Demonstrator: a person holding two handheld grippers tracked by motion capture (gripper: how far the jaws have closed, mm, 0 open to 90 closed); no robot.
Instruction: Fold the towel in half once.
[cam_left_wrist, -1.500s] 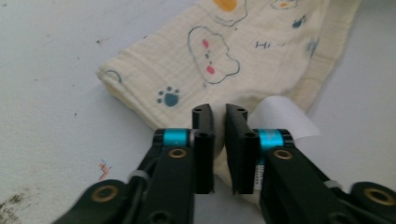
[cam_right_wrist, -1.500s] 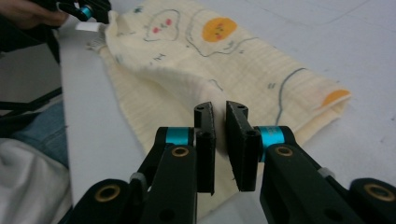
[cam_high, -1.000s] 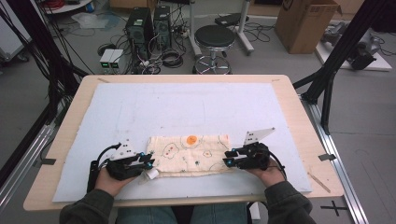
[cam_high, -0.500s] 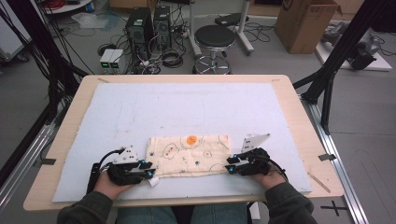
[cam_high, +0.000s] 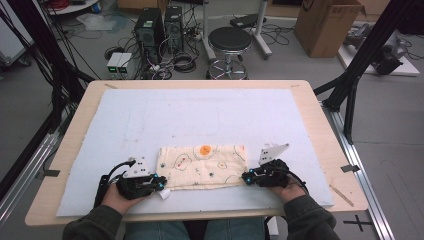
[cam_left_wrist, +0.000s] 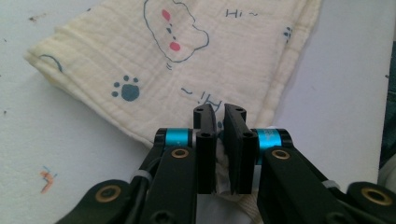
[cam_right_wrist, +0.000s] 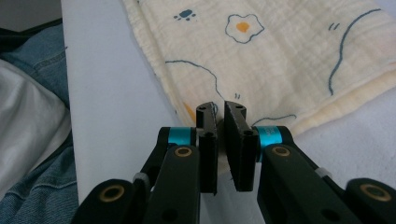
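Note:
A folded cream cloth (cam_high: 202, 165) printed with an egg, paws and clouds lies on the white mat near the table's front edge. My left gripper (cam_high: 161, 184) is at its near left corner. In the left gripper view the jaws (cam_left_wrist: 219, 112) have just been closing and pinch a fold of the cloth (cam_left_wrist: 177, 56). At the near right corner sits my right gripper (cam_high: 246, 176). Its jaws (cam_right_wrist: 220, 109) have also just closed, with the cloth's (cam_right_wrist: 280, 60) corner edge between them.
The white mat (cam_high: 200, 115) covers most of the wooden table (cam_high: 325, 125). Beyond the far edge stand a black stool (cam_high: 230, 40), computer towers (cam_high: 150, 25) and a cardboard box (cam_high: 325, 25). The person's jeans (cam_right_wrist: 28, 51) show past the mat's near edge.
Both grippers have narrowed their jaws onto the cloth's near corners. The hands have barely shifted and the cloth lies where it was.

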